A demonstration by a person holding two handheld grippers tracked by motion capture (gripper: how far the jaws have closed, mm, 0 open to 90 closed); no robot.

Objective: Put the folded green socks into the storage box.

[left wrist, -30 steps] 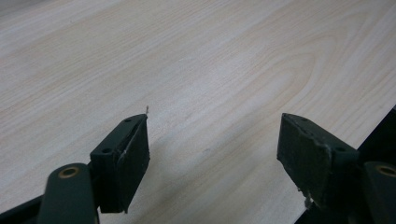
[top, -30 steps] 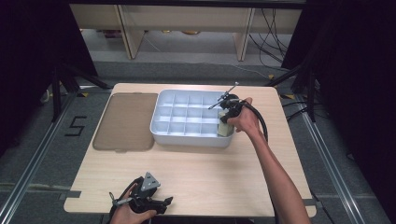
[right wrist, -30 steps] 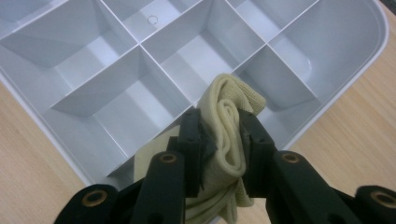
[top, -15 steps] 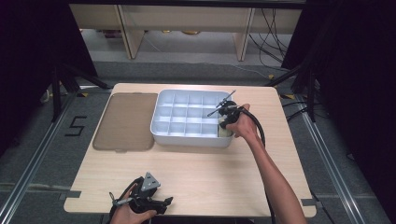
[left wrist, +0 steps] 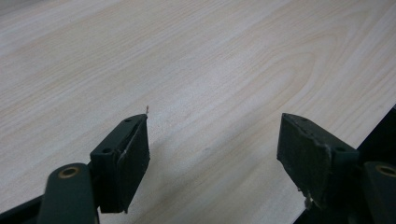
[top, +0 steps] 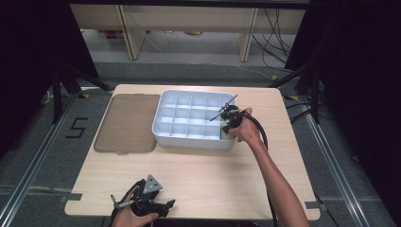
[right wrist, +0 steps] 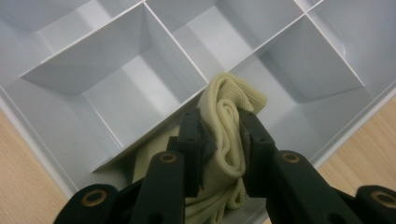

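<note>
The pale yellow cloth (right wrist: 224, 126) is the thing being worked, and it sits pinched upright between the jaws of the right gripper (right wrist: 219, 135), over the near right corner compartment of the white divided tray (top: 163, 132).

Going from left to right across the table (top: 198, 179): a flat brown mat (top: 126, 122) lies at the far left, just beside the tray. Nearer the person, at the table's front edge, the left gripper (top: 144, 201) rests low on the bare wood, well apart from the tray; in the left gripper view its jaws stand wide apart with nothing between them (left wrist: 212, 149). Then comes the tray with its grid of cells, all looking empty apart from the corner one. At the tray's right end is the right gripper (top: 228, 124), jaws clamped on a fold of the cloth.

The step in hand looks like stuffing the cloth down into that corner cell. To do it well, the clamped fold should go straight down the middle of the cell, clear of the divider walls, so no edge drapes into the neighbouring cell or over the rim. Part of the cloth already bunches below the jaws inside the cell; the pinched fold rises above them, touching both pads.
</note>
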